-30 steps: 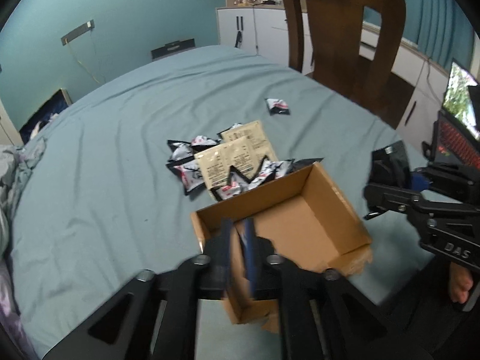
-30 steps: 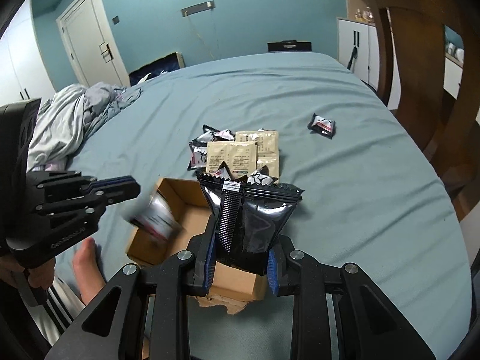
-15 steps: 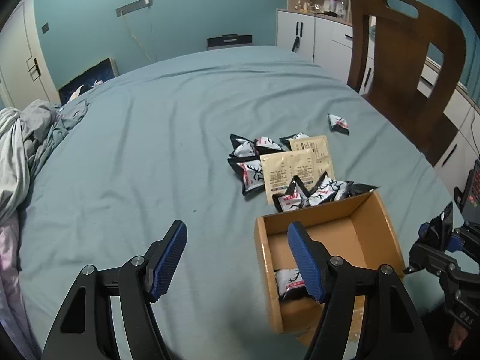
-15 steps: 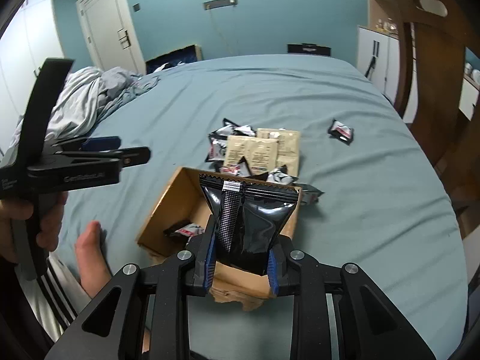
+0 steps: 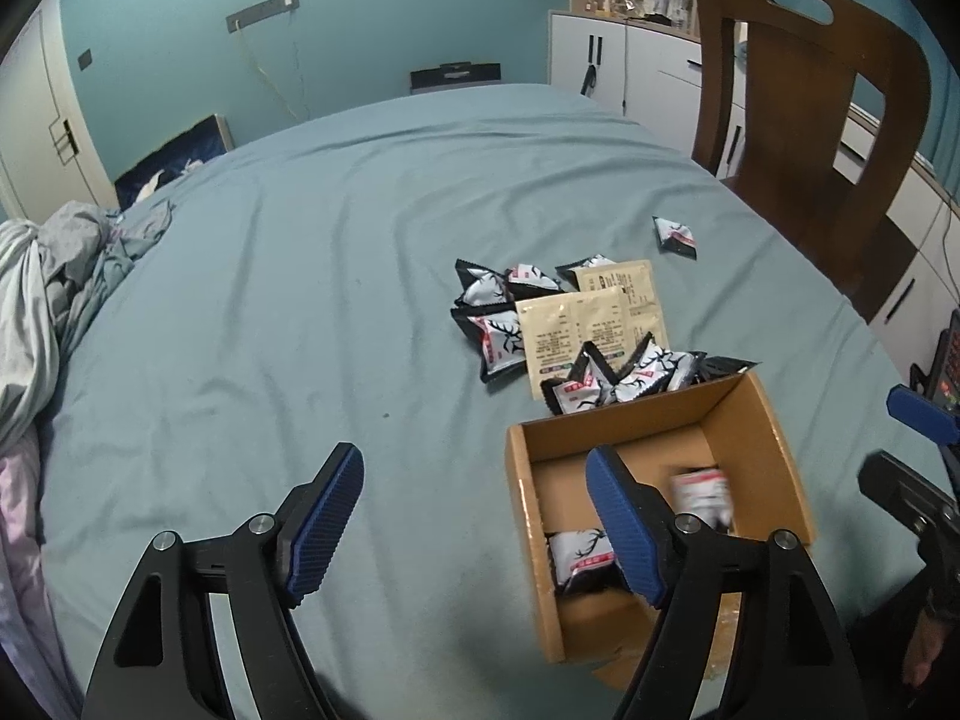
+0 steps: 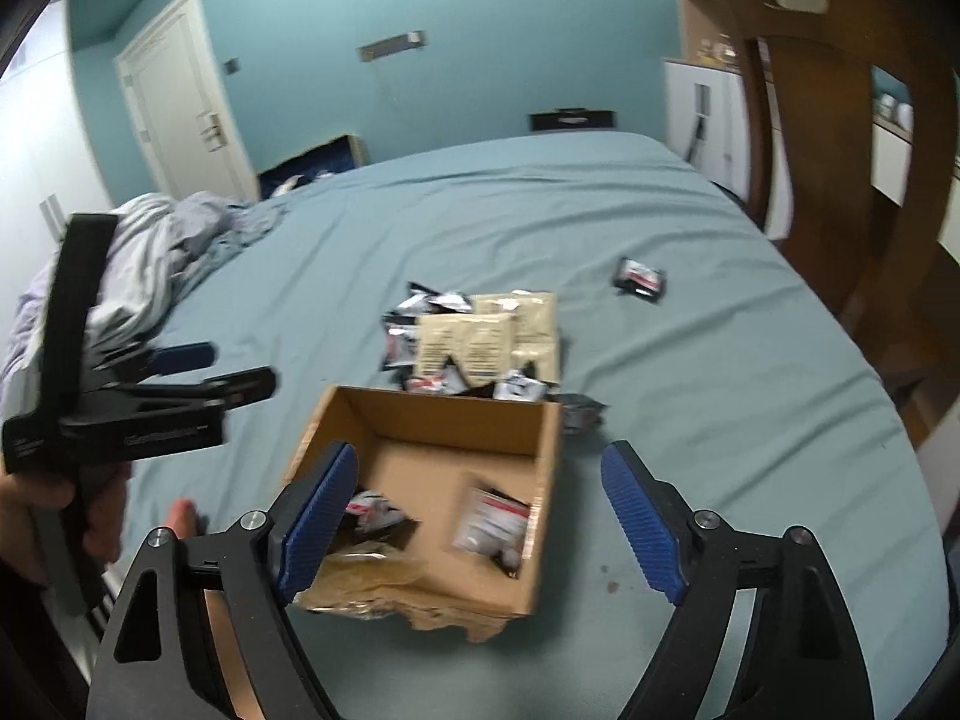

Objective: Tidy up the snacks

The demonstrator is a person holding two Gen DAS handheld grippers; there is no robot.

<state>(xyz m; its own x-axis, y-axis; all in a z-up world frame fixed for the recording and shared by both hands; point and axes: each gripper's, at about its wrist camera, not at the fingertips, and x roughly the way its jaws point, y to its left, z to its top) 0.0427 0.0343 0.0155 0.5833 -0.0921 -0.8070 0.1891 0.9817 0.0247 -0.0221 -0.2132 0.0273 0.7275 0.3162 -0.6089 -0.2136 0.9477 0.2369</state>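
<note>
Across a wide bed covered in a blue-green sheet, a snack-sorting job is going on, with a wooden chair standing at the far right edge. Near the front of the bed an open cardboard box is sitting, and just behind it, touching its back wall, a loose pile of snacks is lying: black-and-white packets and two tan sachets. One more small packet is lying apart, further back toward the chair. Inside the box, one packet is resting on the floor, and a second packet, blurred, appears to be dropping in. The right gripper is hanging over the box with its jaws having just sprung wide and nothing between them. The left gripper is hovering at the box's left wall, its jaws also having just been opening, empty. Judging by this, the drop-off step is finishing; the next move likely calls for reaching over the box to the pile and closing on a single packet.
</note>
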